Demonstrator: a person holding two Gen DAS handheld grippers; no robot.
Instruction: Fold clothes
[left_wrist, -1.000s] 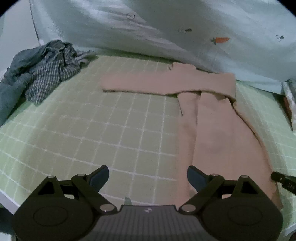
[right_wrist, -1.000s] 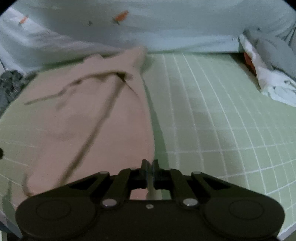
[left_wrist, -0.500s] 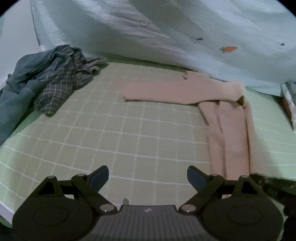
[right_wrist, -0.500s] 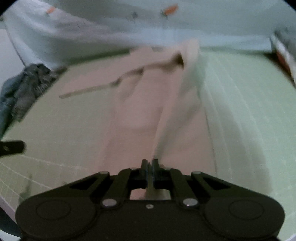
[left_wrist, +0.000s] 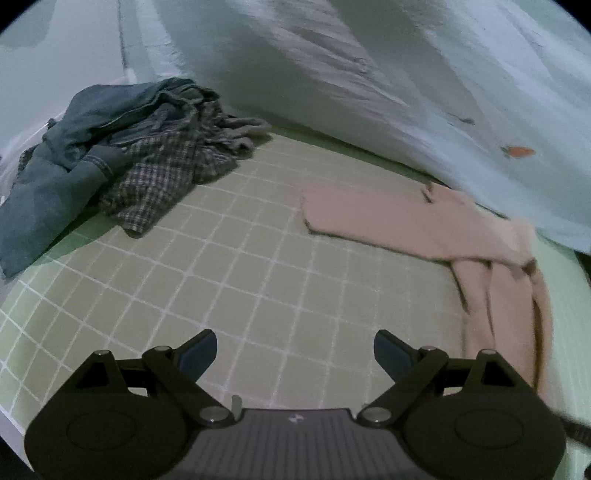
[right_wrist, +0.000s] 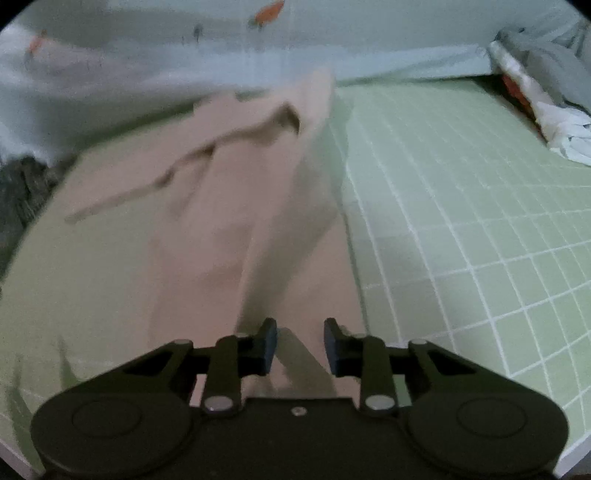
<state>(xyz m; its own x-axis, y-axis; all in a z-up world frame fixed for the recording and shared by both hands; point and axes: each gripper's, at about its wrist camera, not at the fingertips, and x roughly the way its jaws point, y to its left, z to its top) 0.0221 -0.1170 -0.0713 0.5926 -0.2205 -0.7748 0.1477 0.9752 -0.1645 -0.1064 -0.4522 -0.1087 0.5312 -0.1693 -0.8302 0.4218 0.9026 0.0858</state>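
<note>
Released, pink garment (right_wrist: 229, 206) now lies before parted right hand-held gripper (right_wrist: 299, 347).

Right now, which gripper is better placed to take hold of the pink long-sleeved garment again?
Right. The right gripper sits open directly over the pink long-sleeved garment; the left gripper hangs open over bare green checked mat, garment off to its right.

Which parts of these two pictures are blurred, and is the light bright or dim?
Right wrist view: the pink garment is smeared by motion blur, while the green checked sheet stays fairly sharp. Left wrist view: the pale blanket is streaked, but the pile of clothes is clear. Both are dim, with fisheye bending.
</note>
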